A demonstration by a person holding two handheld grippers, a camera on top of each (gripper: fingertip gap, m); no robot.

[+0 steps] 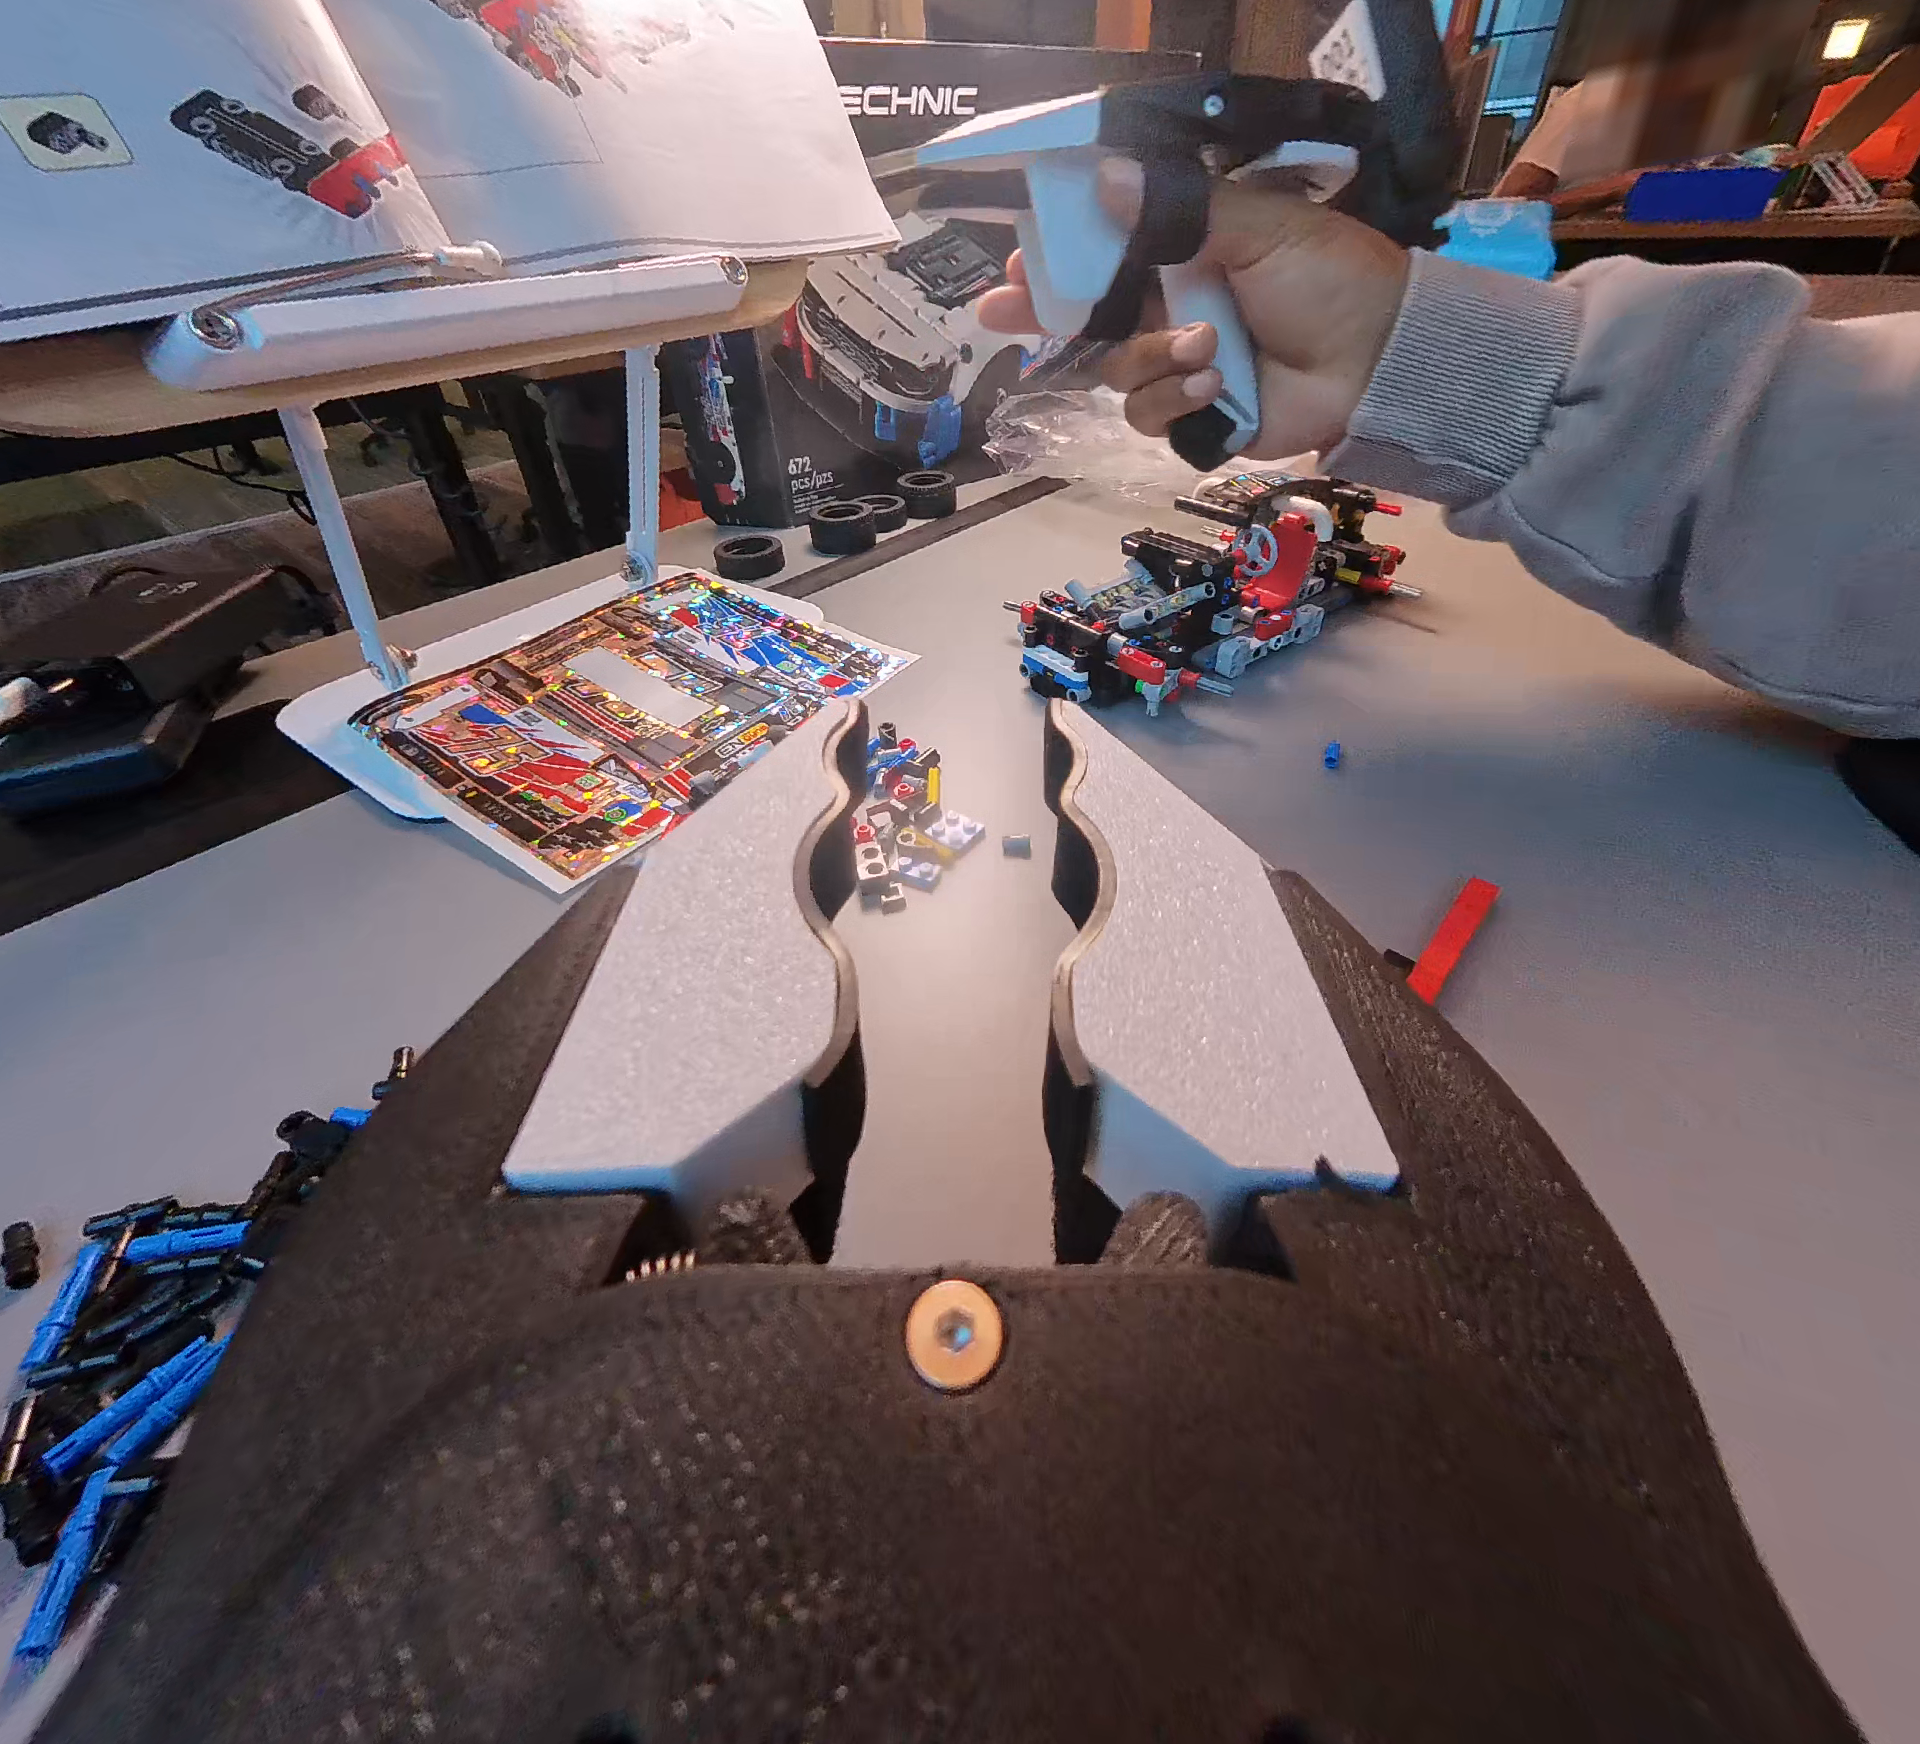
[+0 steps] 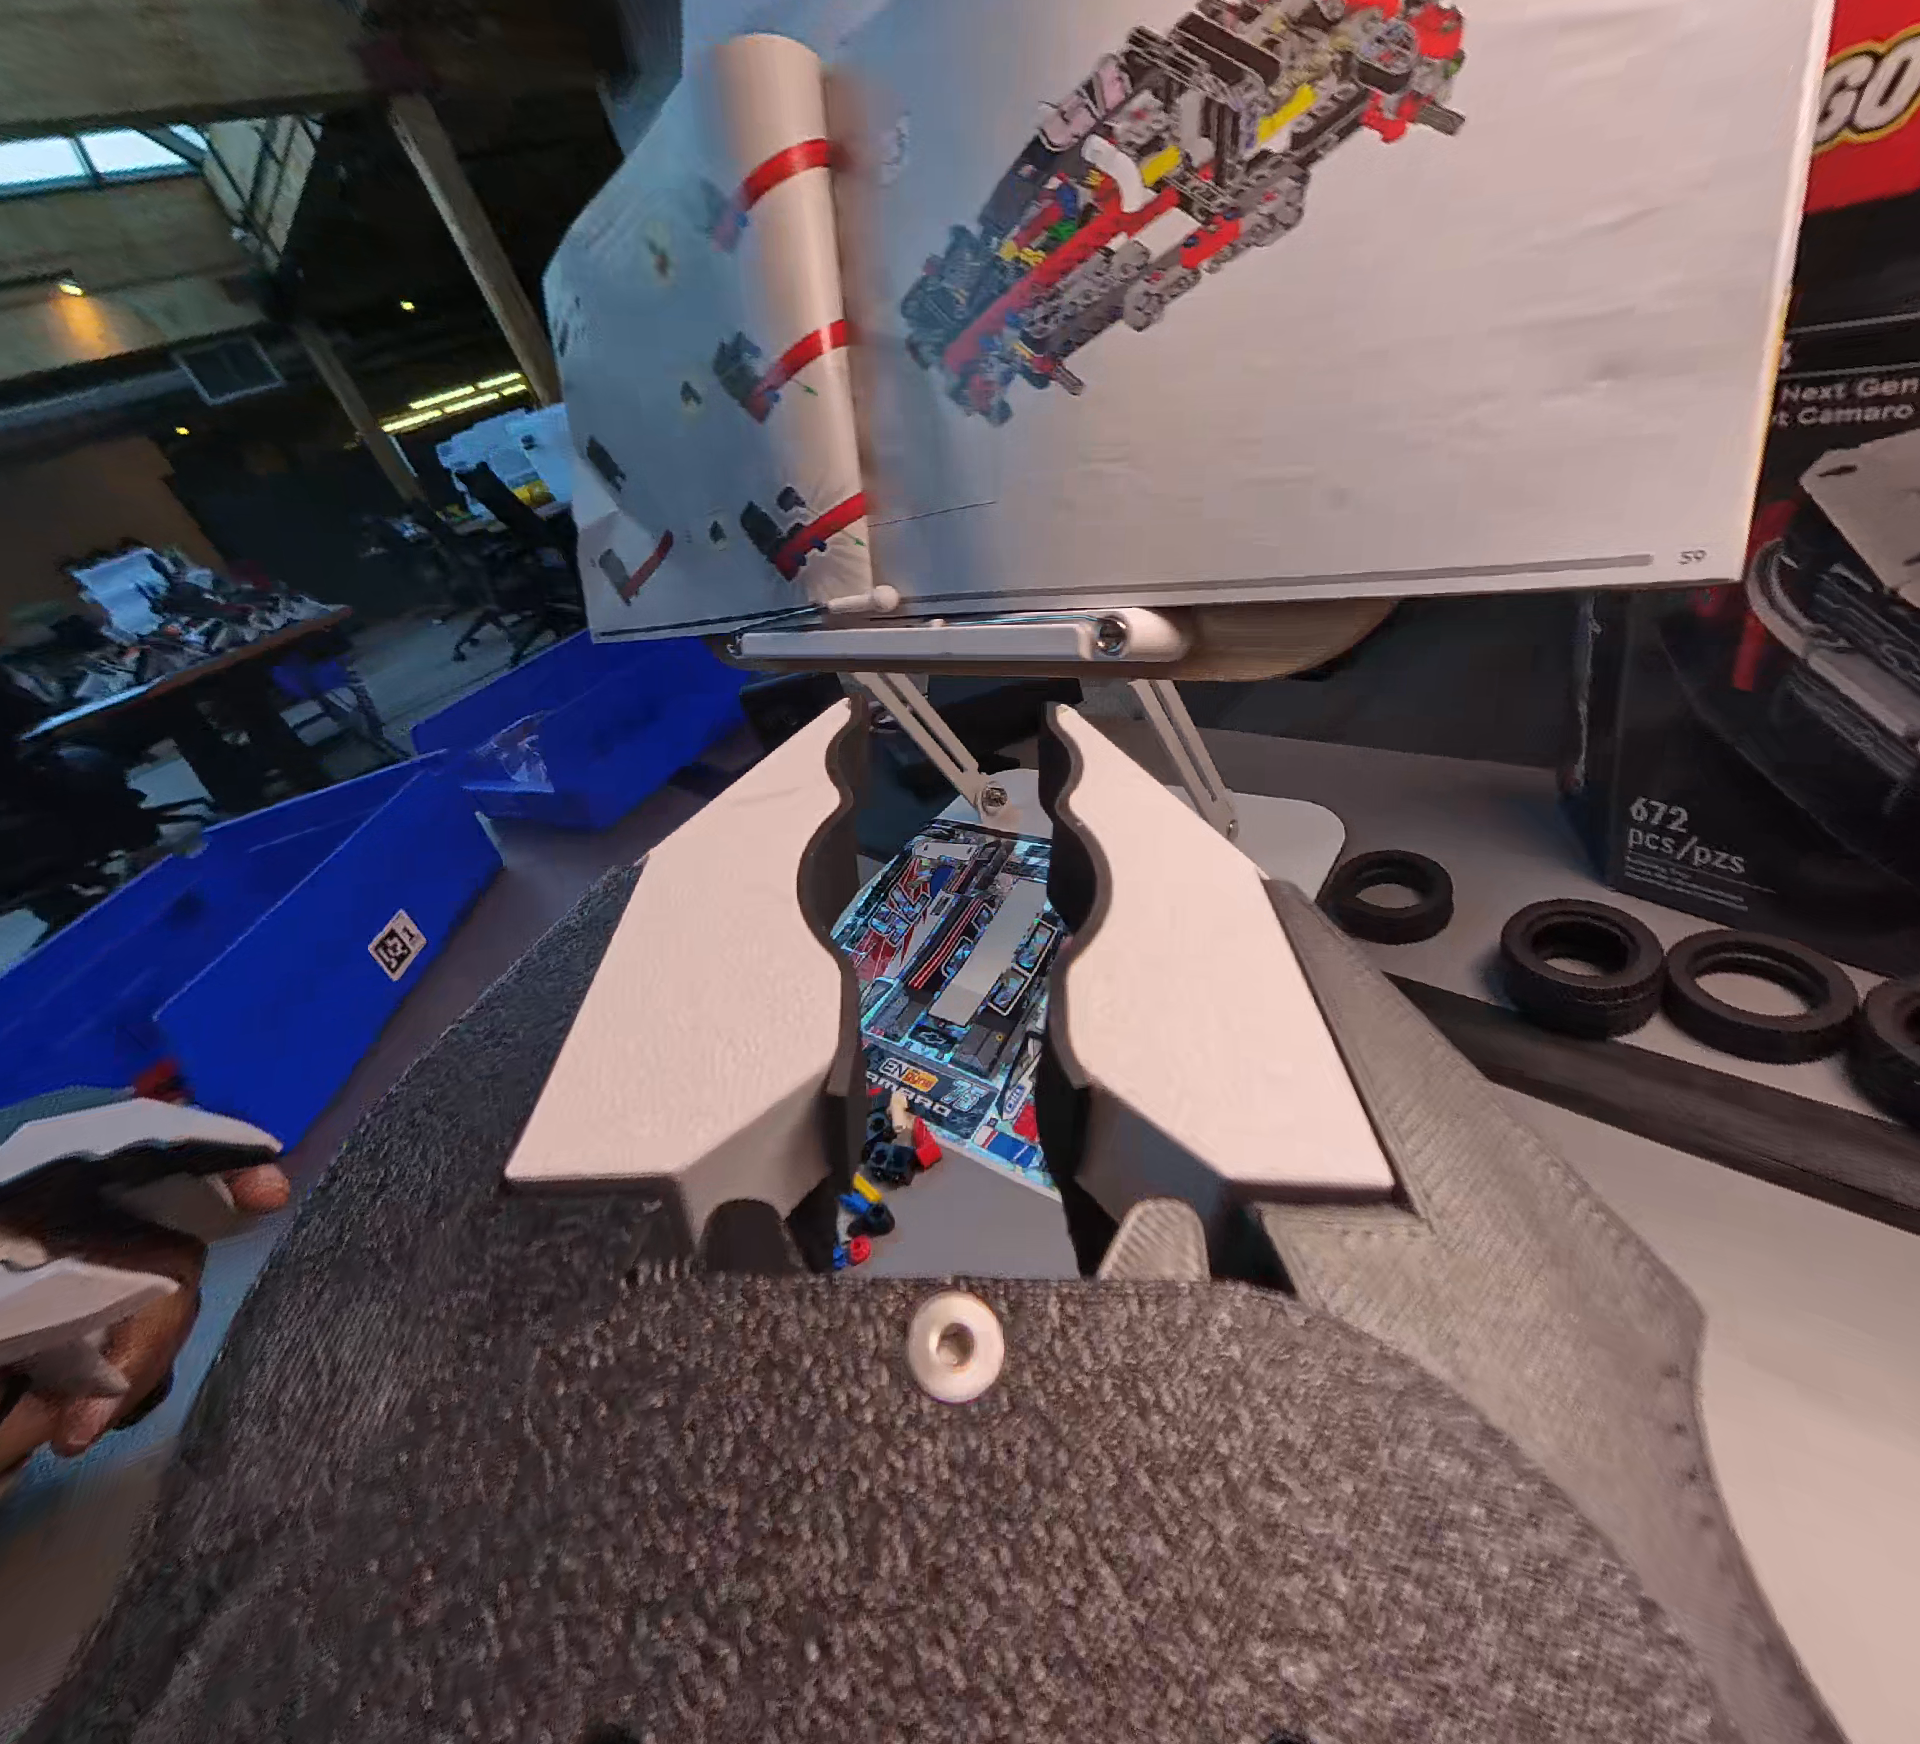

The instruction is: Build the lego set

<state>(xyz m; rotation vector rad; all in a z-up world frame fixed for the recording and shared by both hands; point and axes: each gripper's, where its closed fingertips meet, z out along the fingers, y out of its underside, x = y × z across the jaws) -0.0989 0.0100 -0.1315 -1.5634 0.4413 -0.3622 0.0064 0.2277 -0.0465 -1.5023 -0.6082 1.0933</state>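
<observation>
My left gripper [image 1: 954,718] is open and empty, low over the grey table. A small pile of loose lego pieces [image 1: 904,821] lies between its fingertips. The partly built car chassis [image 1: 1205,603] stands beyond it to the right. My right gripper [image 2: 951,718] is open and empty, raised just under the ledge of the book stand. It points at the open instruction booklet [image 2: 1299,240], where one page [image 2: 790,312] stands curled up. In the left wrist view a hand holds this gripper [image 1: 997,125] up by the booklet [image 1: 520,32]. The loose pieces [image 2: 883,1175] show below it.
A shiny sticker sheet [image 1: 623,738] lies on the stand's base. Black tyres [image 2: 1579,962] and the set's box [image 2: 1766,655] sit at the back. Blue and black pins [image 1: 114,1331] lie at the left, a red beam [image 1: 1455,936] at the right. Blue bins [image 2: 312,946] stand beyond the table. The gap from one gripper's tips to the other's is roughly 25 cm. The red beam [image 1: 1455,936] lies around 15 cm away from my left fingertips.
</observation>
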